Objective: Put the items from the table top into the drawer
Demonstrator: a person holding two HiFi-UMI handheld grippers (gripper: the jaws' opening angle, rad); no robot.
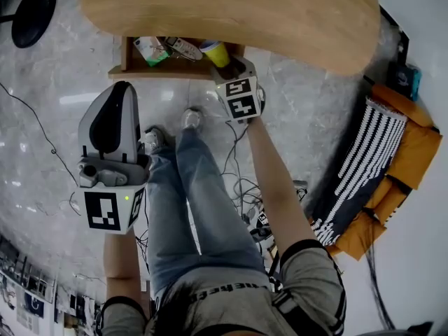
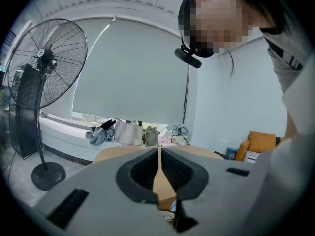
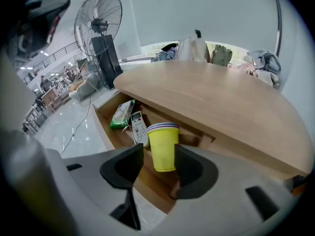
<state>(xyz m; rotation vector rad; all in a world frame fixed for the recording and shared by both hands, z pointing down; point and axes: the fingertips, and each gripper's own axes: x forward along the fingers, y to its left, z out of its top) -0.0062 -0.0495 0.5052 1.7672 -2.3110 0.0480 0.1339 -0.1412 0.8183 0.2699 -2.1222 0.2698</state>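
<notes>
Right gripper (image 3: 158, 154): your jaws stand released around the yellow cup (image 3: 162, 140) at the drawer's (image 3: 150, 188) right end. Left gripper (image 2: 160, 154): clenched, empty.

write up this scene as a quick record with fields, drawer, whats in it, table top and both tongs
drawer: open, under the table top
in drawer: yellow cup, green packet, remote control
yellow cup: standing mouth up, nearest the right tongs
table top: wooden, no items seen on the part in view
right tongs: open, aimed down at the drawer, cup seen between the jaws, seemingly not gripped
left tongs: shut, empty, held away from the drawer
</notes>
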